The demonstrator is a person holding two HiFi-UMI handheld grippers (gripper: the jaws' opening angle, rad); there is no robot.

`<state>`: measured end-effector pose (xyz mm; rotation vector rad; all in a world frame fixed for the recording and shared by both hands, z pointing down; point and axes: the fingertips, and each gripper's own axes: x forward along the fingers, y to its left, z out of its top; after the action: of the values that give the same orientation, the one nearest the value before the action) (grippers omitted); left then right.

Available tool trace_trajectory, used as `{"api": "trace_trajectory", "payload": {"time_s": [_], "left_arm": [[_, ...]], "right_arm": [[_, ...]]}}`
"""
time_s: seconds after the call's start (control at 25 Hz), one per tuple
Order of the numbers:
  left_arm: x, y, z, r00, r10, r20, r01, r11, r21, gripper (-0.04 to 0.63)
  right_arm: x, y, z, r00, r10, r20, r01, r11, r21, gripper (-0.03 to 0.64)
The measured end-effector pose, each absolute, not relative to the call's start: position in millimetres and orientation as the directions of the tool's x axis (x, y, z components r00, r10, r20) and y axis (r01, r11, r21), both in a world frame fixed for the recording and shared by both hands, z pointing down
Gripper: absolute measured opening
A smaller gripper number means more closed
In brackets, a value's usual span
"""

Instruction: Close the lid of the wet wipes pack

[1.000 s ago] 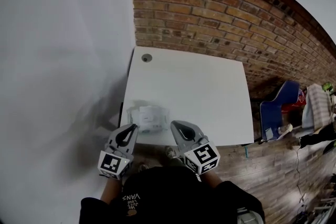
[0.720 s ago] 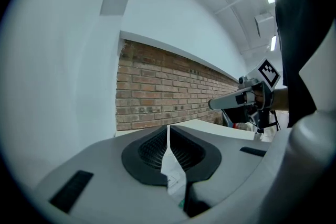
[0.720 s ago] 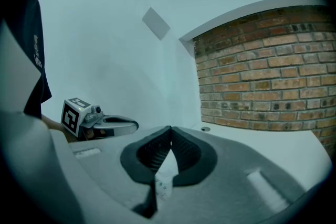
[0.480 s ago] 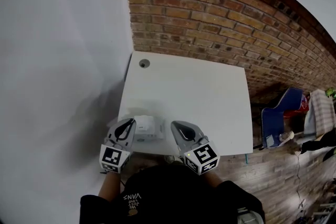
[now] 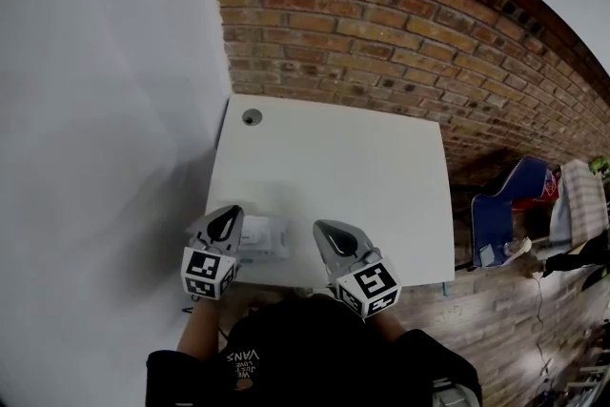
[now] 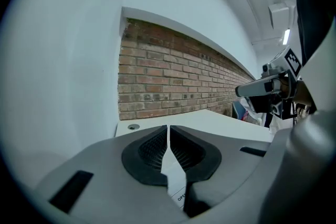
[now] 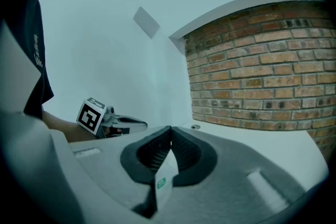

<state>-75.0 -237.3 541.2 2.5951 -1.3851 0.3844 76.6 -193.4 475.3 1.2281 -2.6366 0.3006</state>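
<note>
Head view overhead, both gripper views facing brick wall (image 5: 381, 24)

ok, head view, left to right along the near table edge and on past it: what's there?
left gripper → wet wipes pack → right gripper → blue chair, off the table on the floor

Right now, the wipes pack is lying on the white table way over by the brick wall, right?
Not quite. The wipes pack is lying on the white table, but at its near edge, close to the person and just beside the left tongs, far from the brick wall. The head view shows it.
</note>
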Motion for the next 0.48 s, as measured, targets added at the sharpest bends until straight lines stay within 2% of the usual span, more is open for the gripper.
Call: {"api": "trace_trajectory", "payload": {"time_s": [0.48], "left_arm": [[-69.8, -257.9, 577.7, 0.511, -0.740, 0.437, -0.834, -0.551, 0.043, 0.017]], "right_arm": [[86.9, -201.6, 477.6, -0.624, -0.727, 0.287, -0.773, 0.628, -0.089, -0.002]]}}
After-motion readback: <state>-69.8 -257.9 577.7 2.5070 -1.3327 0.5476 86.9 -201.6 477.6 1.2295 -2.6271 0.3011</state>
